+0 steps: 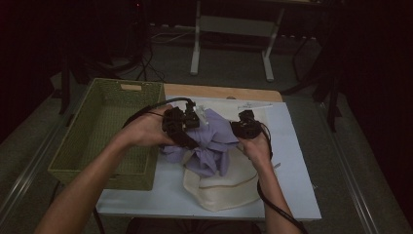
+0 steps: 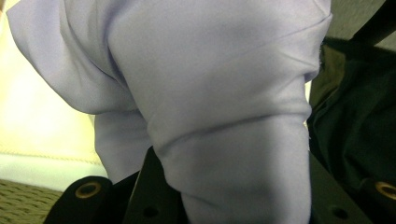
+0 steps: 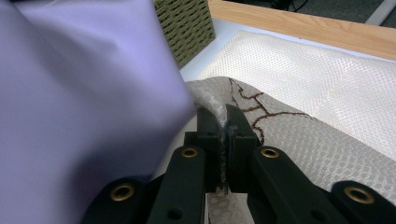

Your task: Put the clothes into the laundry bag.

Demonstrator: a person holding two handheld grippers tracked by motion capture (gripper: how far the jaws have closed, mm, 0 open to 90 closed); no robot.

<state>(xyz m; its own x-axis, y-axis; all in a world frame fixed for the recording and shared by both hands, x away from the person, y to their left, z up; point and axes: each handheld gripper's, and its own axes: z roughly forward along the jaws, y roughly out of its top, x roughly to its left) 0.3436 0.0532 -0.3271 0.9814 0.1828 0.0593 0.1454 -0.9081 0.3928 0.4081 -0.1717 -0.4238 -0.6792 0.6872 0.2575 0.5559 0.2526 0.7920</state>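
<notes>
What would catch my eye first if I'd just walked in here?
Probably the lilac cloth, bunched mid-table between the left gripper and the right gripper. Beneath it lies a cream fabric on the table. A green woven basket sits to the left.

Tongs [image 3: 226, 122] w/ mesh fabric [image 3: 299, 140] pinched

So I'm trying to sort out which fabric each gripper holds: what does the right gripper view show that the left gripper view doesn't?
Right gripper view alone: the right gripper shut on a beige mesh cloth with brown stitched lines, a white netted fabric beyond it, the table's wooden edge.

Left gripper view alone: the lavender garment draped over the left gripper, hiding its jaws, and dark fabric at right.

Both: the lavender garment and the green woven basket.
</notes>
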